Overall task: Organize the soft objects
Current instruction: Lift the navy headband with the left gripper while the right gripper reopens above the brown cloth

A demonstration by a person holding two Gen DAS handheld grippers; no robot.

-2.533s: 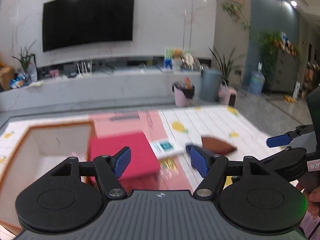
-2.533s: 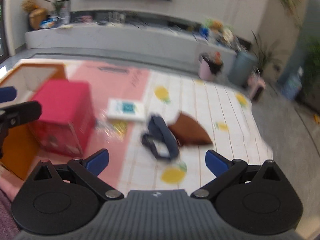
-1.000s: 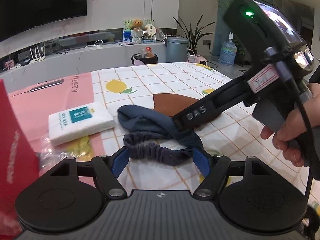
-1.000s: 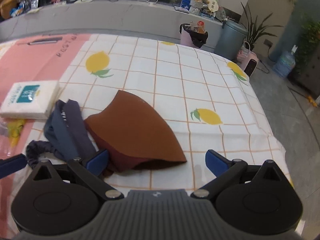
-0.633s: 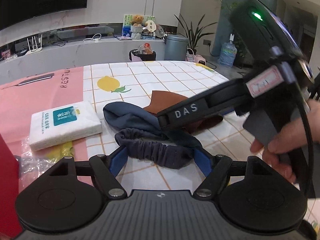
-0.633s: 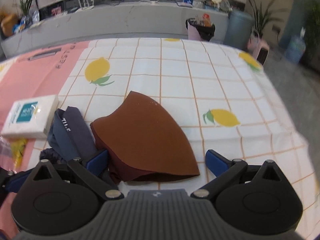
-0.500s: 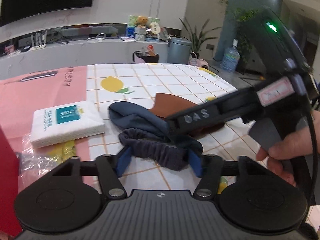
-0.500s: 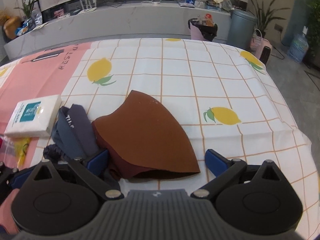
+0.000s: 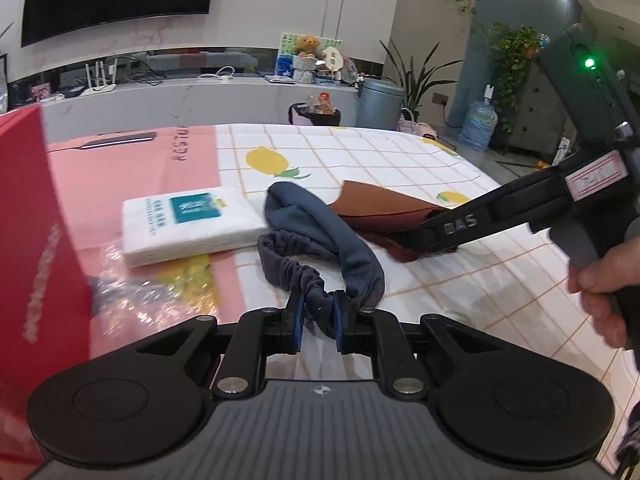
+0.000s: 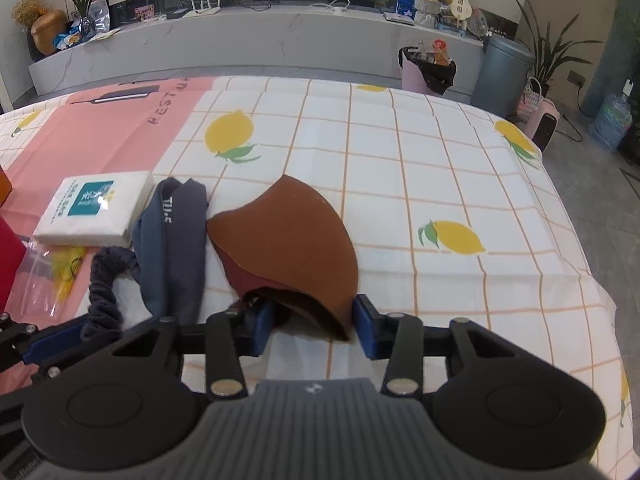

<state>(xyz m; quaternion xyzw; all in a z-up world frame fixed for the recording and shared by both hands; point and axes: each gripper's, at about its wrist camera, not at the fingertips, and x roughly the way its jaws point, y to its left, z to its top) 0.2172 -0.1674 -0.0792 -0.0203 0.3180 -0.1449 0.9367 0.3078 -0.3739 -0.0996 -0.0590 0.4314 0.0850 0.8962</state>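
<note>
A dark blue headband lies on the lemon-print tablecloth. My left gripper is shut on its ruched elastic end. A brown cloth cap lies right of the headband. My right gripper has its jaws partly closed around the cap's near rim, both pads touching it. The right gripper's body shows in the left wrist view, reaching over the cap.
A white tissue pack lies left of the headband, also in the right wrist view. A clear plastic bag lies in front of it. A red box stands at the left. The table edge drops off at the right.
My left gripper has closed on the headband's elastic end. My right gripper has narrowed its jaws around the brown cap's rim.
</note>
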